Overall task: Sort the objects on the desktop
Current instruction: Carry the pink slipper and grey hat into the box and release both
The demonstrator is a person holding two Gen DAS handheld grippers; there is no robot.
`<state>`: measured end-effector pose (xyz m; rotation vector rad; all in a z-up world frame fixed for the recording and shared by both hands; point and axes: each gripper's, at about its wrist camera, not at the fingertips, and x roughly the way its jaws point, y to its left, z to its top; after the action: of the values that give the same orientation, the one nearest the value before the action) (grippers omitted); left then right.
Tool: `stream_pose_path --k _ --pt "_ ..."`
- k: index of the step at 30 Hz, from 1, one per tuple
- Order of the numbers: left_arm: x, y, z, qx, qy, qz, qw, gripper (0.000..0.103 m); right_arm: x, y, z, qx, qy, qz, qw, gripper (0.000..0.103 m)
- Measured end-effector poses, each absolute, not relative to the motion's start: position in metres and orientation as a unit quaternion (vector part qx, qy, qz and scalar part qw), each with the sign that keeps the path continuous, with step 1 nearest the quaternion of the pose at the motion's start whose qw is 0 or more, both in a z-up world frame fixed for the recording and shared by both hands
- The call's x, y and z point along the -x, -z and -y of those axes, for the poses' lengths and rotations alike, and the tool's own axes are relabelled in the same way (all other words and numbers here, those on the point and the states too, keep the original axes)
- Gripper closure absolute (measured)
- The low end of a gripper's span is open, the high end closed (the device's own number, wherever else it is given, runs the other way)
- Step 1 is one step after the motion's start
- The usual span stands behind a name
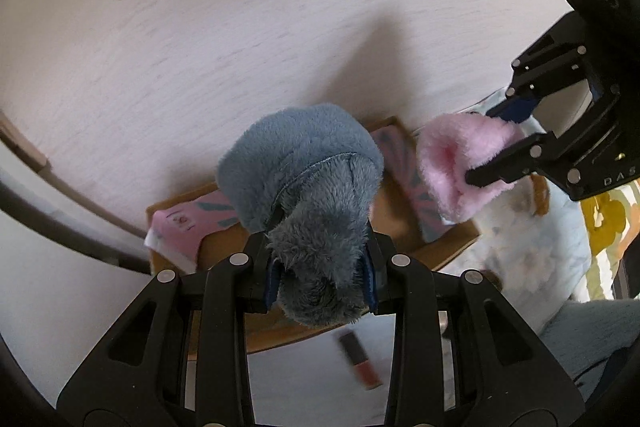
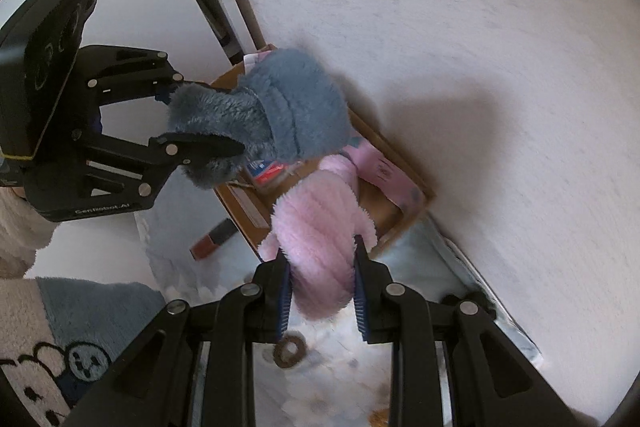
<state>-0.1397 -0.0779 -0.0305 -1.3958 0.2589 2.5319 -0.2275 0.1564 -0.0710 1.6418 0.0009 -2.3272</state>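
My left gripper [image 1: 320,283] is shut on a fluffy grey-blue sock [image 1: 304,183] and holds it above a brown cardboard box [image 1: 224,247]. My right gripper [image 2: 320,291] is shut on a fluffy pink sock [image 2: 320,227] and holds it over the box's near end [image 2: 404,227]. In the left wrist view the right gripper [image 1: 486,147] grips the pink sock [image 1: 456,163] at the right. In the right wrist view the left gripper [image 2: 212,115] grips the grey-blue sock [image 2: 280,107] at the left. Pink printed cloth [image 1: 180,223] lies inside the box.
A small dark and brown tube [image 1: 358,359] lies on the white surface beside the box, also in the right wrist view [image 2: 214,239]. A pale quilted cloth [image 1: 532,247] lies to the right. A dark ring [image 2: 290,351] lies below my right gripper. The pale wall [image 1: 200,7] stands behind the box.
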Motion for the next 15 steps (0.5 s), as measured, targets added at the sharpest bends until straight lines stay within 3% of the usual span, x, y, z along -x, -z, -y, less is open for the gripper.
stream_pose_path --k 15 --pt "0.163 0.071 0.120 0.497 -0.854 -0.073 0.138 0.074 0.271 0.115 -0.122 -0.615 0.776 0.024 0.138 0.079"
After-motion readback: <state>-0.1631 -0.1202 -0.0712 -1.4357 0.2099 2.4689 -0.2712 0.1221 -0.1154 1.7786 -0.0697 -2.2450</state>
